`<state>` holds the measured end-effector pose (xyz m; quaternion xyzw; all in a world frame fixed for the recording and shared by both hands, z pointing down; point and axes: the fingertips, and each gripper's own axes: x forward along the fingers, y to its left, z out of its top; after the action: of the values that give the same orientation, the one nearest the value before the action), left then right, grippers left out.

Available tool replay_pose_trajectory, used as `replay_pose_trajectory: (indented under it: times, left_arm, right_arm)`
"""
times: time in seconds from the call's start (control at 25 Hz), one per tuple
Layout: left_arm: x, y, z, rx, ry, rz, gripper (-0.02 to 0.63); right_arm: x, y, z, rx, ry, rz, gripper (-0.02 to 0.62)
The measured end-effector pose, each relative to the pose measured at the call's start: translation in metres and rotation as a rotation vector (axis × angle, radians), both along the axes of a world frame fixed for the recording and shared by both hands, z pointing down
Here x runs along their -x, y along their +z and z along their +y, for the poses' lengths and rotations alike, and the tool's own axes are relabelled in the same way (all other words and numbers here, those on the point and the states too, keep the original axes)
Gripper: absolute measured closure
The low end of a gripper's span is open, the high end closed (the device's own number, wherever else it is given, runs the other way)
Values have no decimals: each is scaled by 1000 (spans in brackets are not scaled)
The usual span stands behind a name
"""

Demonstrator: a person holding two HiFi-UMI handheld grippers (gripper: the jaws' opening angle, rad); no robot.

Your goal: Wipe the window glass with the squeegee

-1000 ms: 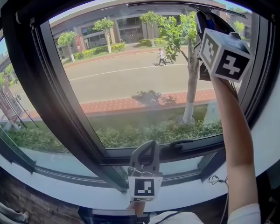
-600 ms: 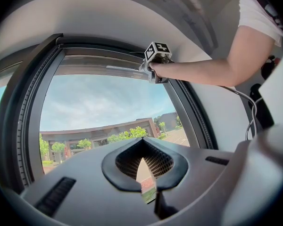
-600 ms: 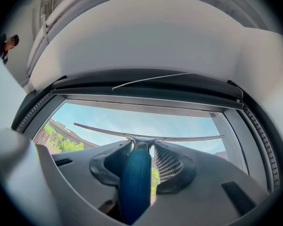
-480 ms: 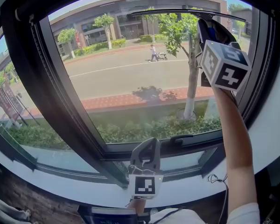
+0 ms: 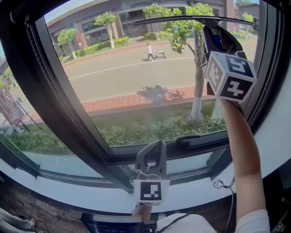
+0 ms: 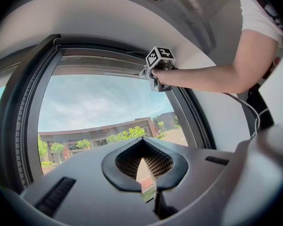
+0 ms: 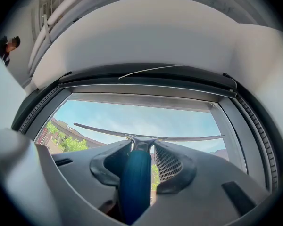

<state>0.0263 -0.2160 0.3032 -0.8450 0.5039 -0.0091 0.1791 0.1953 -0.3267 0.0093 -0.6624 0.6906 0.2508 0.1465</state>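
The glass (image 5: 136, 81) fills most of the head view, and through it I see a road, trees and a long building. A dark frame (image 5: 53, 106) runs round the glass, with a white sill (image 5: 63, 198) below it.

The squeegee (image 5: 184, 19) is high up, near the top of the pane. Its long thin blade lies roughly level across the upper right part of the glass. Whether the blade edge actually touches the glass I cannot tell.

My right gripper (image 5: 218, 35) is raised on an outstretched arm at the upper right, just beside the frame's right side. Its jaws are closed on the squeegee's blue handle, which stands between them and runs up to the middle of the blade.

My left gripper (image 5: 153, 154) is low at the centre, in front of the bottom rail. It points upward, well apart from the squeegee. Its jaws are closed tip to tip, with nothing between them.
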Motion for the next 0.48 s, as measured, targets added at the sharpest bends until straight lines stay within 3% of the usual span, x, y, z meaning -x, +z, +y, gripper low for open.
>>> replay_pose_trajectory:
  times: [0.48]
  left_arm:
    - [-3, 1, -1, 3, 8, 6, 604]
  right_arm:
    - [0, 33, -1, 25, 2, 6, 448]
